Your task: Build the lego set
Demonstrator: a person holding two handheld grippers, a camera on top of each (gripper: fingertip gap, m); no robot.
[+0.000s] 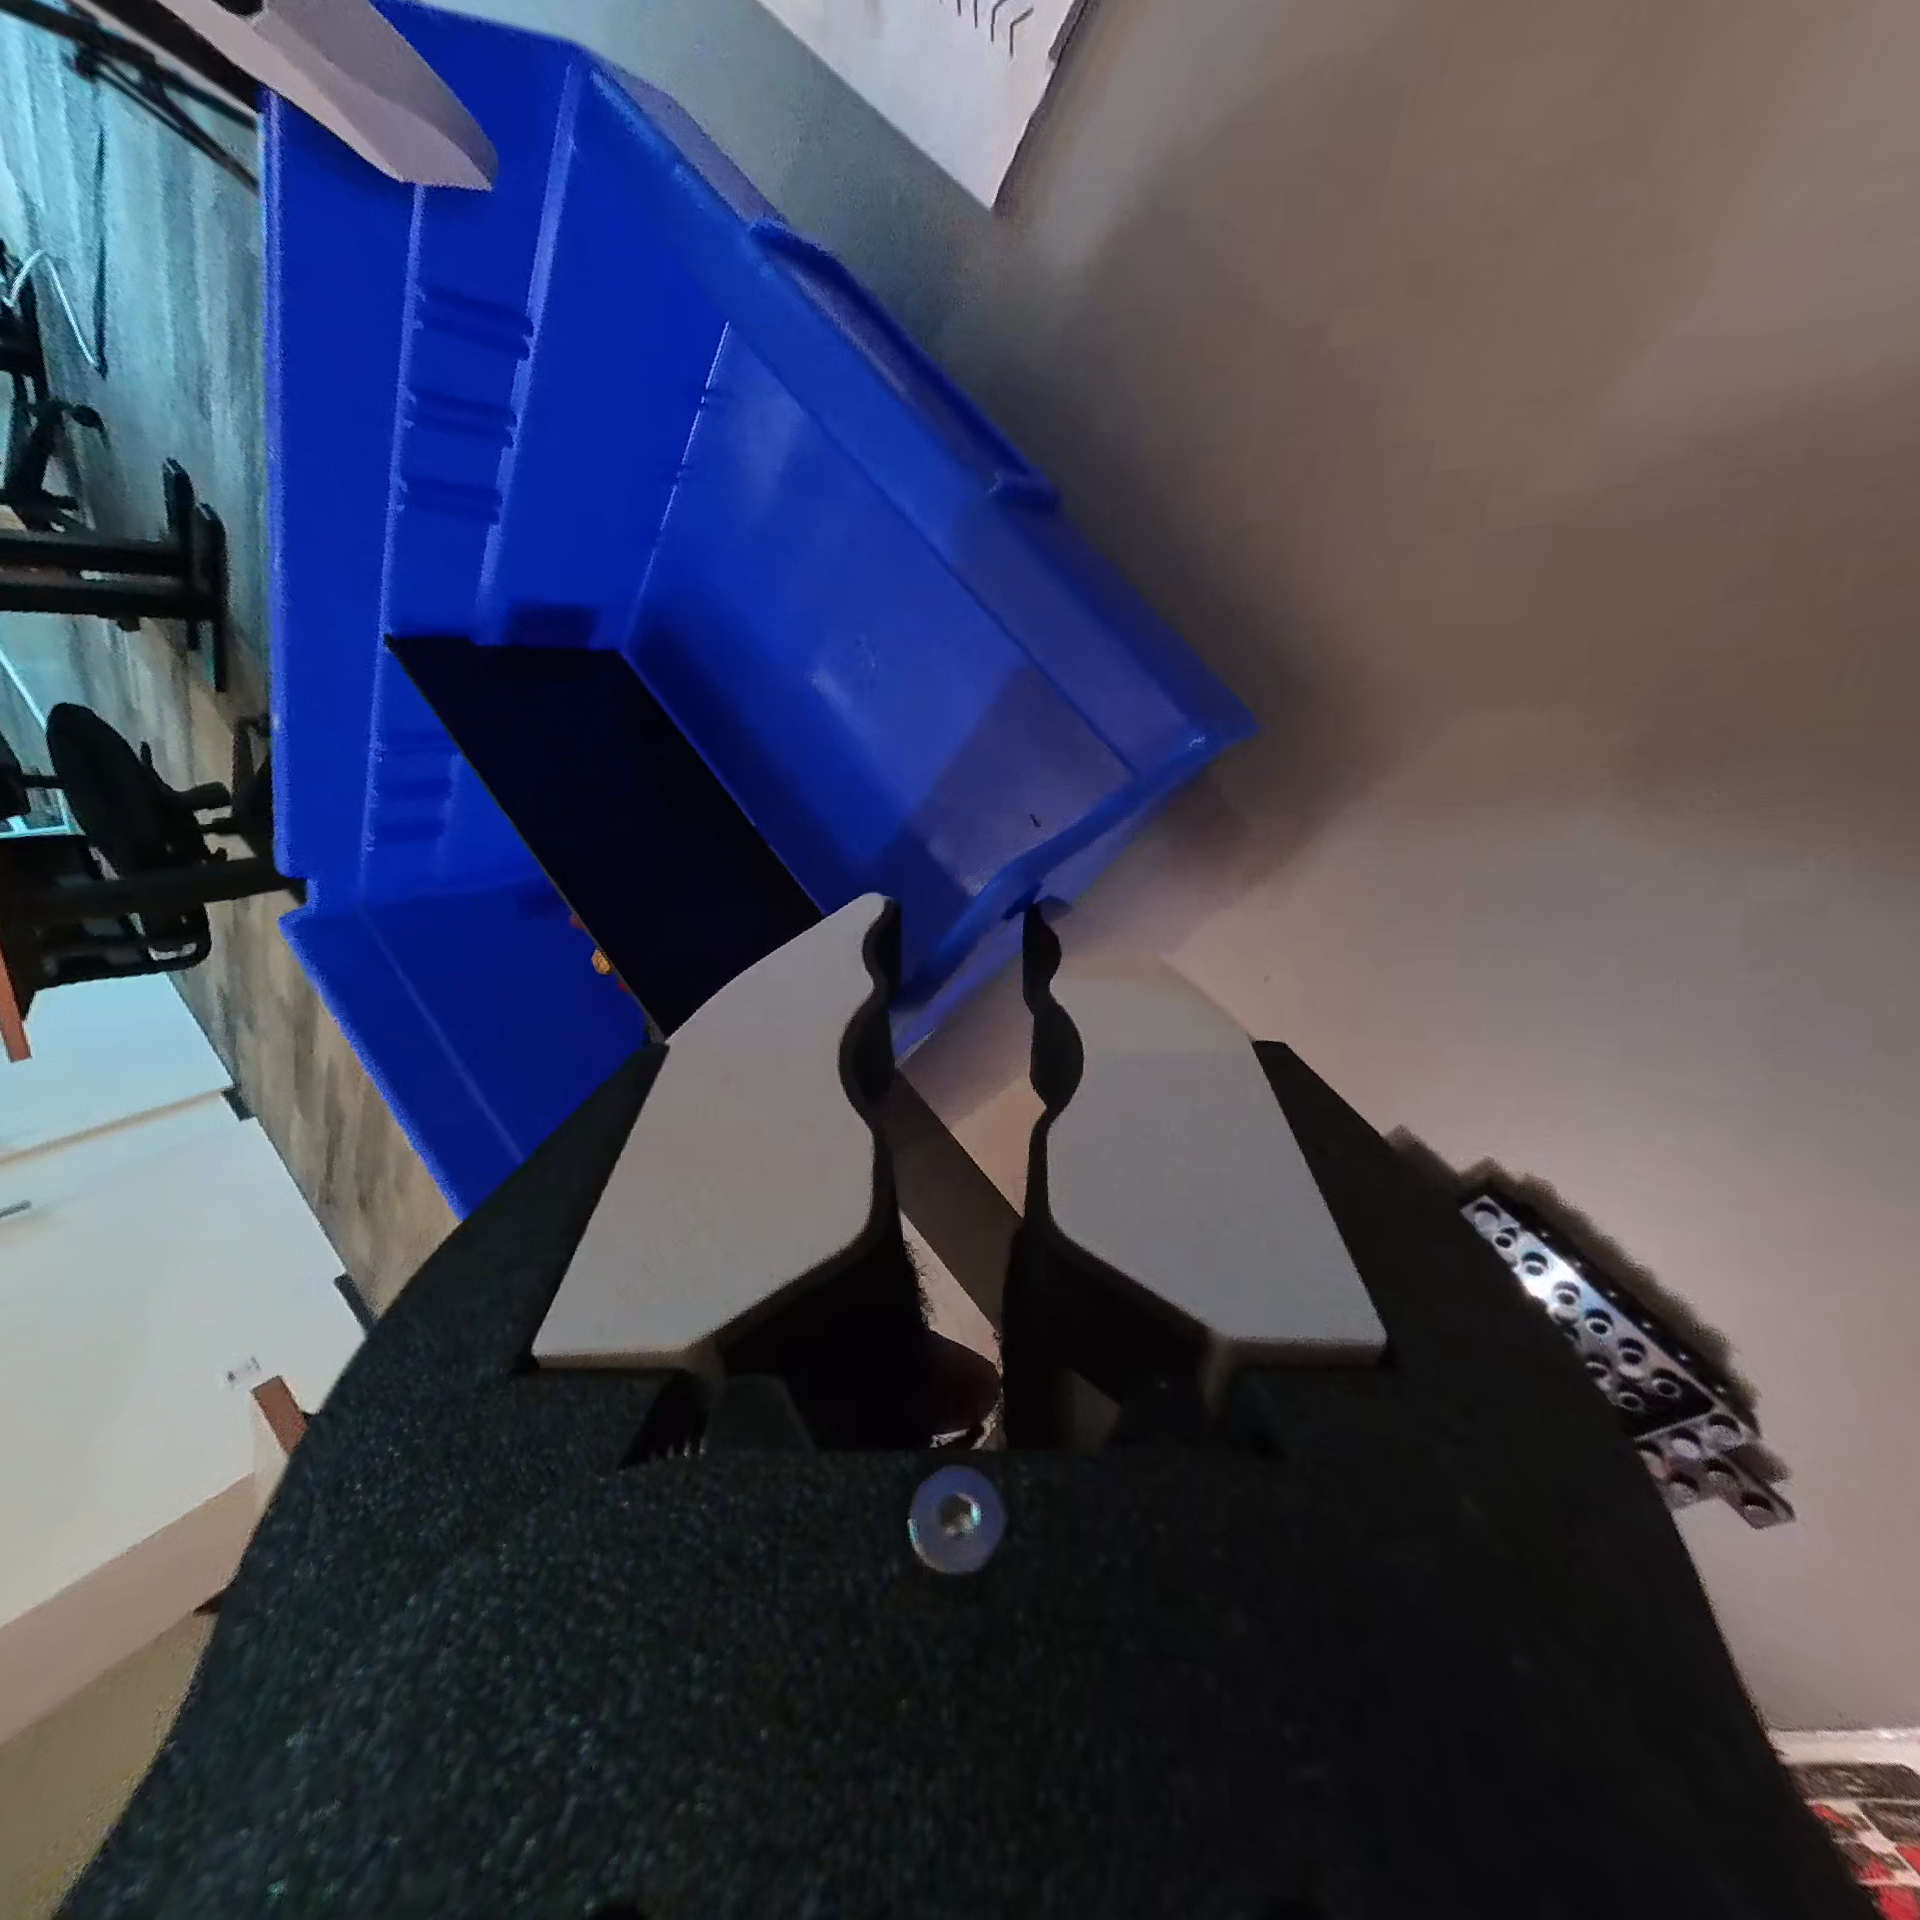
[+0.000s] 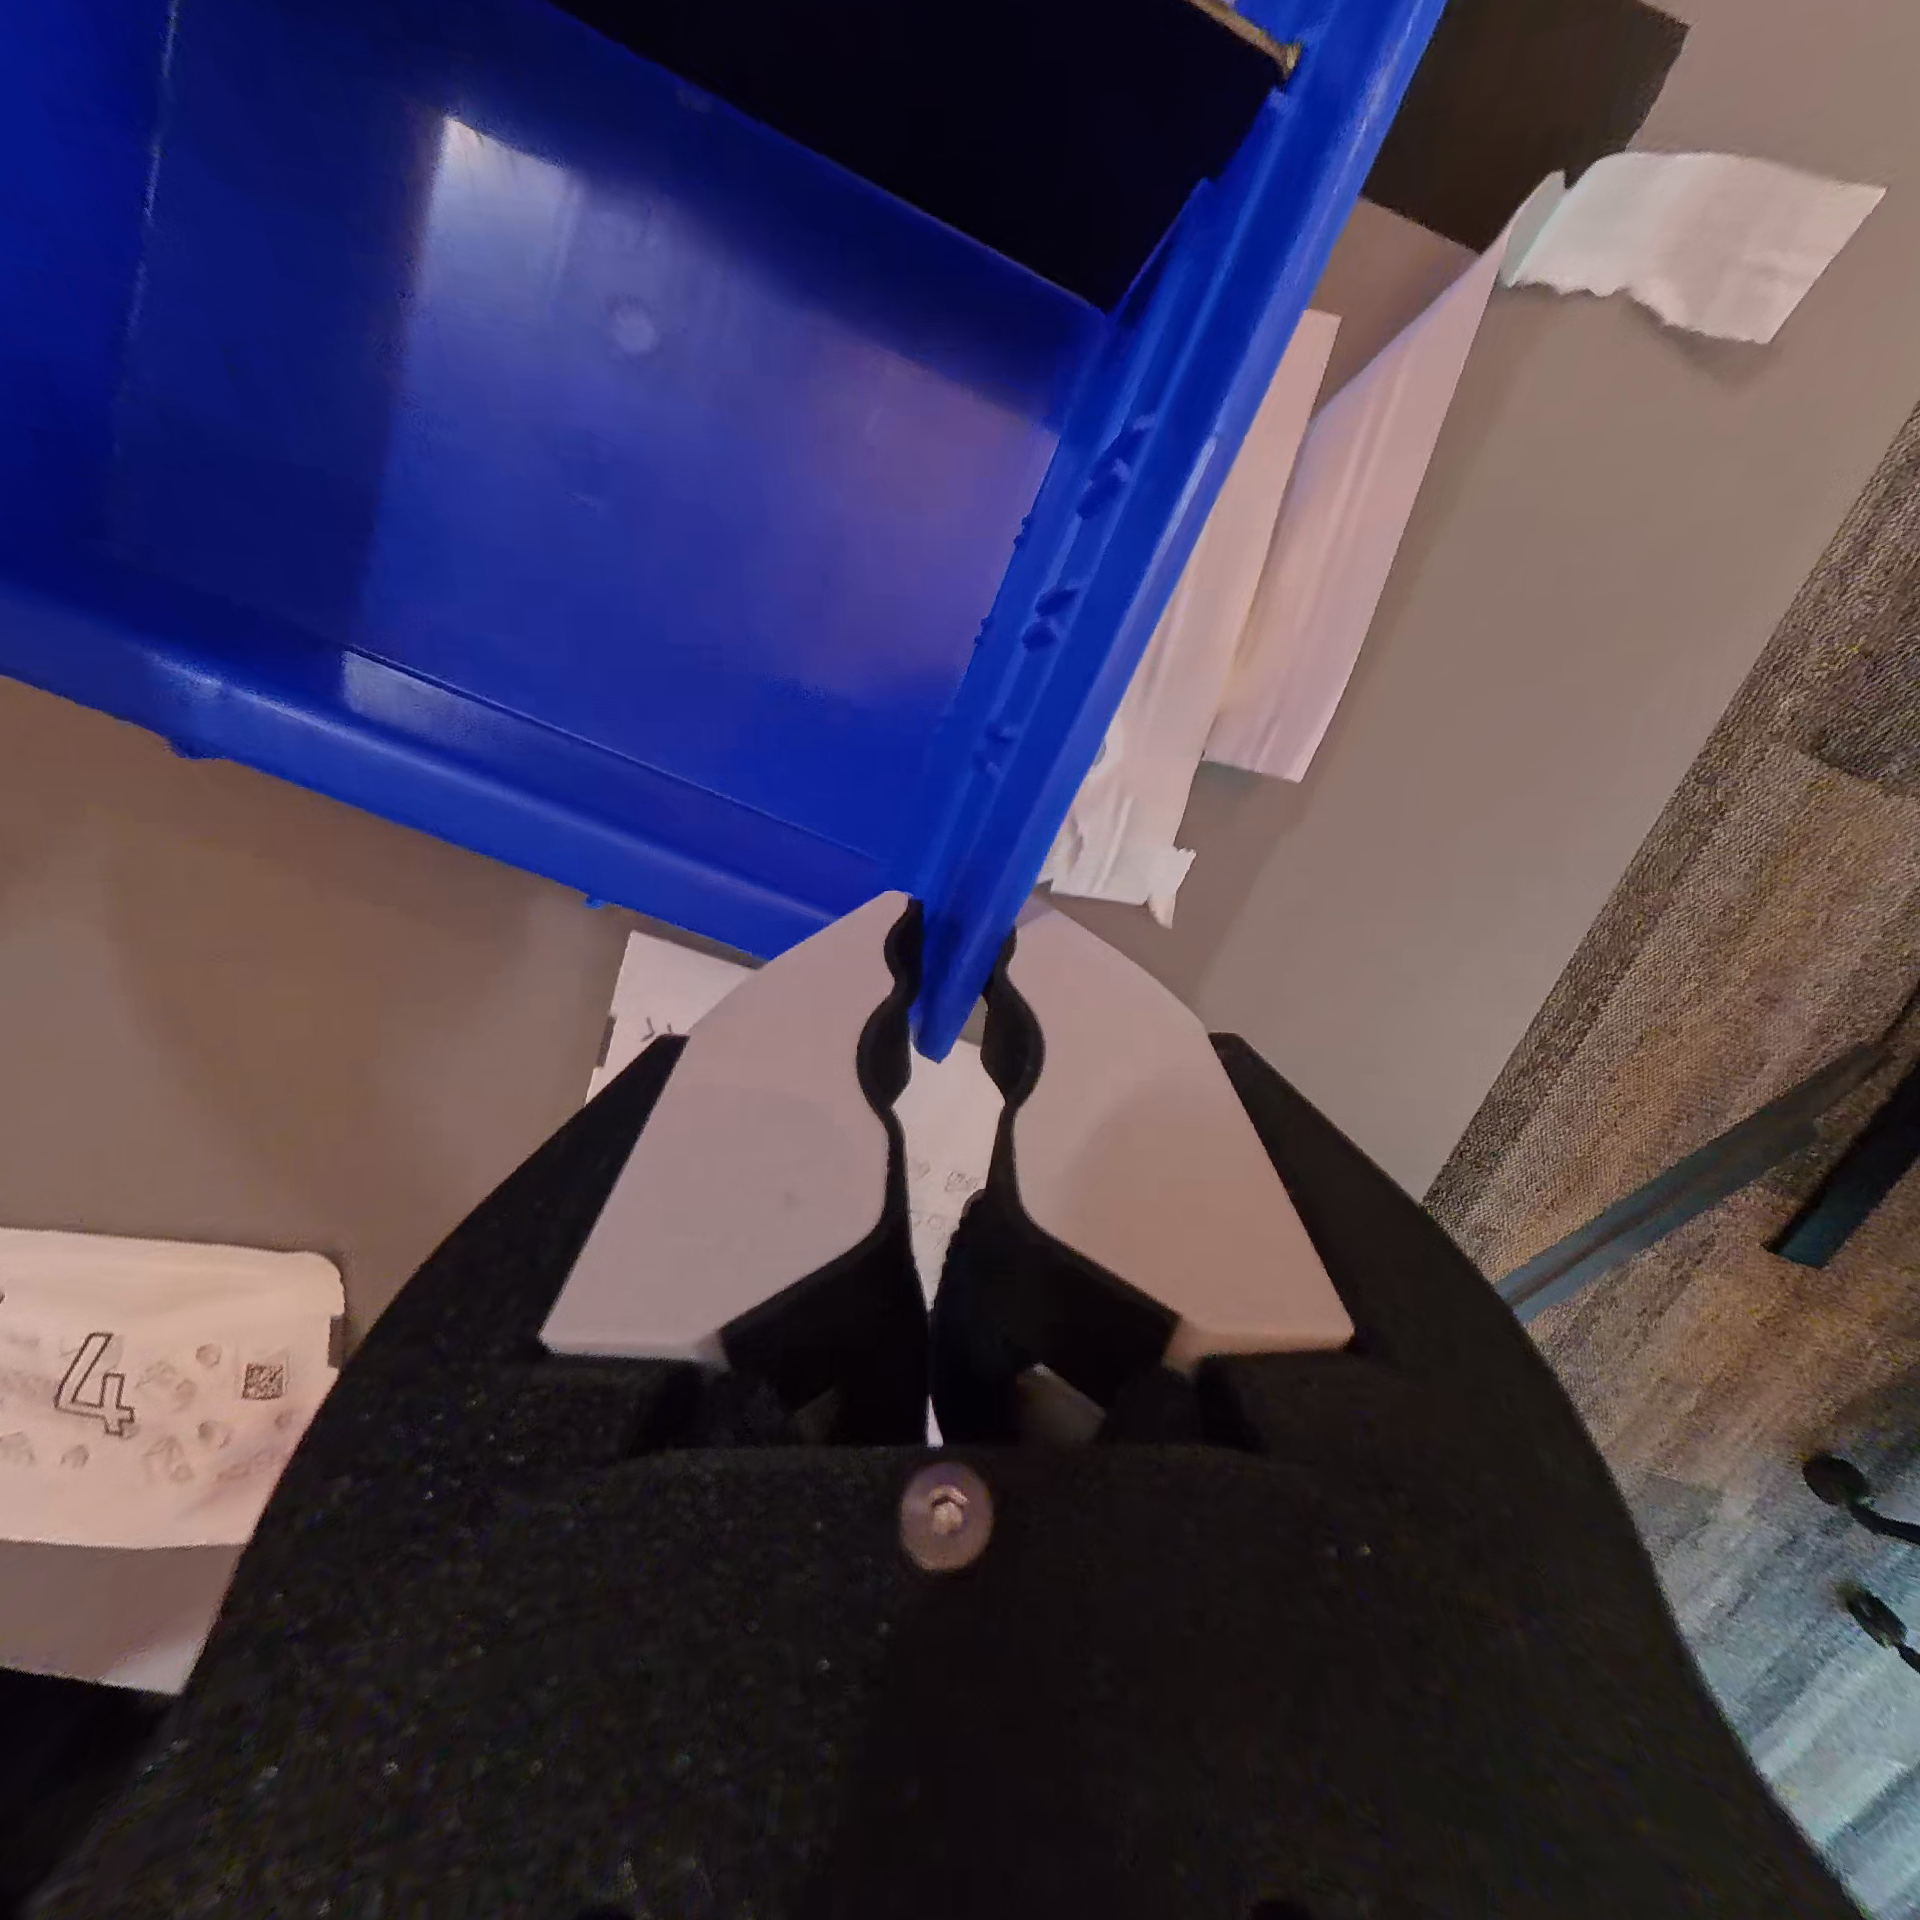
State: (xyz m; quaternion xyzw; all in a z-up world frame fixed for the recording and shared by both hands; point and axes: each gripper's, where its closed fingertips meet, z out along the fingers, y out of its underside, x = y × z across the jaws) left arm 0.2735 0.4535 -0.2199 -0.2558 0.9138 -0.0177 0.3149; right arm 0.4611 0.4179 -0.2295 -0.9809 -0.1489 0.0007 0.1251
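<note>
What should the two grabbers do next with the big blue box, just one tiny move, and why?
Probably keep both squeezing and level it slowly. The right gripper pinches the blue bin by its rim, the left gripper has another edge between its pads, and the bin looks tilted over the table, with small pieces showing in its dark part.

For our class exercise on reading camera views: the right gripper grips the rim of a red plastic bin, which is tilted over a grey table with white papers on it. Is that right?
Not quite: the bin is blue, not red, as the right wrist view shows. The rest stands: the right gripper grips its rim, and the bin is tilted over the grey table with white papers on it.
</note>
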